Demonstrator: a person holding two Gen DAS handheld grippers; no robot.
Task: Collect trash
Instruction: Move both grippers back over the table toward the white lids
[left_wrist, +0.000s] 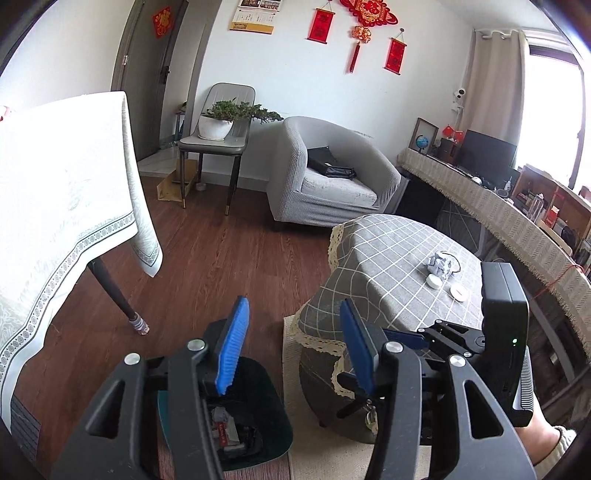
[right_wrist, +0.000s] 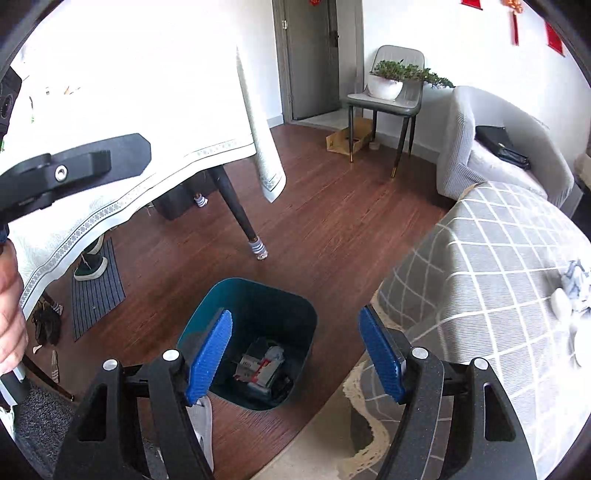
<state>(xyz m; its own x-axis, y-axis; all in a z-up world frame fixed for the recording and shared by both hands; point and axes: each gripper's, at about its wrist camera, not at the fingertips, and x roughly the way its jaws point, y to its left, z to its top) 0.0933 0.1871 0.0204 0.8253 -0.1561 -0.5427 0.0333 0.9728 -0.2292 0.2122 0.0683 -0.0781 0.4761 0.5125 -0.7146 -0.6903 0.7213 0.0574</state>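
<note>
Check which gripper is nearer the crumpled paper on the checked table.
Right, probably. The right gripper hangs open above the bin, with the crumpled paper on the checked table just to its right. The left gripper, also open, sits further left beyond the table's edge.

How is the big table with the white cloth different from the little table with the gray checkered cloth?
The white-cloth table stands taller on thin dark legs; the gray checkered table is low with a rounded dark base. The white cloth has a patterned border, while the checkered cloth has a lace edge. Crumpled paper lies on the checkered table; the white one's top is washed out. Both stand on the wood floor.
</note>
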